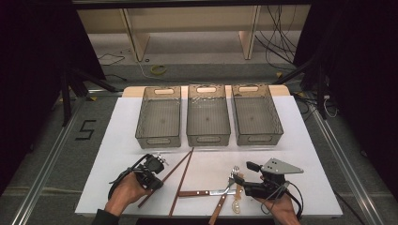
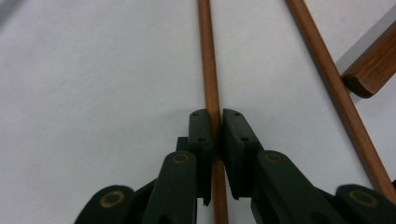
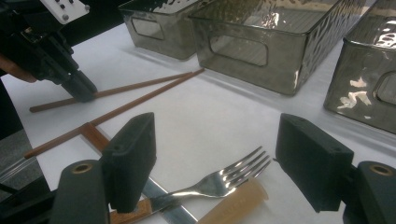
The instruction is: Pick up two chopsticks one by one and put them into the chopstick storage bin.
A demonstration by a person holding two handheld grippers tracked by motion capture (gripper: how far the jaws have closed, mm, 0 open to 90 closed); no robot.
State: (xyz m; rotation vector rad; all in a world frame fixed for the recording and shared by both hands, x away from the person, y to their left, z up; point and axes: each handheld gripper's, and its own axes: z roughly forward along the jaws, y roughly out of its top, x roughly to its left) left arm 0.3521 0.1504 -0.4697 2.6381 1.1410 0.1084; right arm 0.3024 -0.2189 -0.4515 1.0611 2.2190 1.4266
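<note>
Black jaws of the left gripper (image 2: pixel 215 135) are clamped on a slim brown wooden chopstick (image 2: pixel 209 70) lying flat on the white table (image 1: pixel 117 140), near its front left. Two chopsticks are there; the second chopstick (image 2: pixel 336 88) runs just beside the first, their far tips meeting near the middle bin (image 1: pixel 208 115). Three smoky translucent bins stand in a row behind. At front right, the right gripper (image 3: pixel 215 158) hovers with jaws wide apart over a steel fork (image 3: pixel 224 179). Under the fork lie a wooden-handled knife (image 1: pixel 204 192) and a pale beige handle (image 3: pixel 236 203), partly cut off and hard to identify.
</note>
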